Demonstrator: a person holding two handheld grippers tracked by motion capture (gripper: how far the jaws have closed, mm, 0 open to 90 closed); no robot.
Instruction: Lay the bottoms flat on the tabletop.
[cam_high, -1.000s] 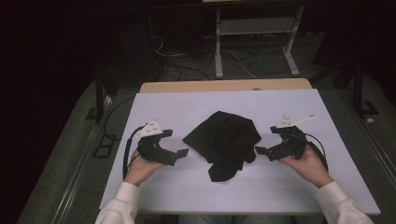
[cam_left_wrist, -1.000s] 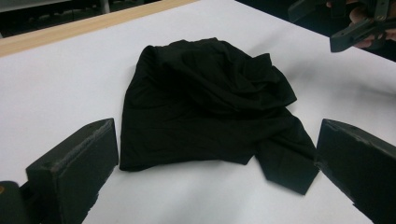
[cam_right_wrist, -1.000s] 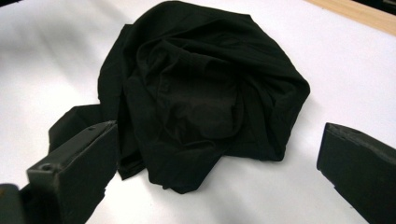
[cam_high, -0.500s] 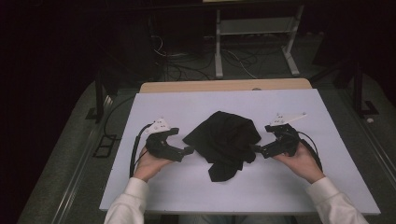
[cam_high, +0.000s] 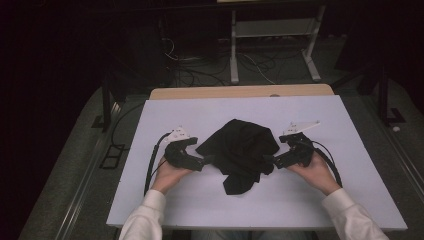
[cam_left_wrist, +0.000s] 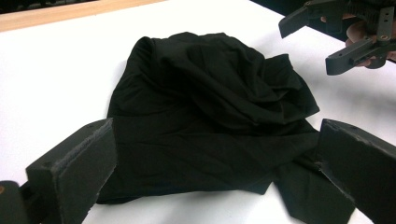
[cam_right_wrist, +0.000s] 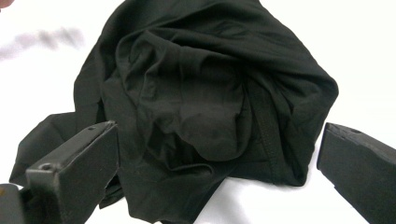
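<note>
A crumpled black cloth (cam_high: 240, 150) lies in a heap at the middle of the white board (cam_high: 200, 112). My left gripper (cam_high: 206, 161) is at the cloth's left edge, open, its jaws wide on either side of the near hem. In the left gripper view the cloth (cam_left_wrist: 205, 107) spreads just ahead of the left gripper (cam_left_wrist: 217, 154). My right gripper (cam_high: 267, 161) stands open at the cloth's right edge. The right gripper view has folds of the cloth (cam_right_wrist: 201, 93) between the spread jaws of the right gripper (cam_right_wrist: 217, 149), not pinched. The right gripper (cam_left_wrist: 345, 35) also appears open at the far side in the left gripper view.
A wooden table edge (cam_high: 240, 91) runs behind the white board. Beyond it on the dark floor are a metal stand (cam_high: 272, 37) and loose cables (cam_high: 195, 75). Bare white board lies around the cloth on all sides.
Both grippers have moved inward from the sides until their open jaws reach the cloth's left and right edges. The cloth itself has not shifted.
</note>
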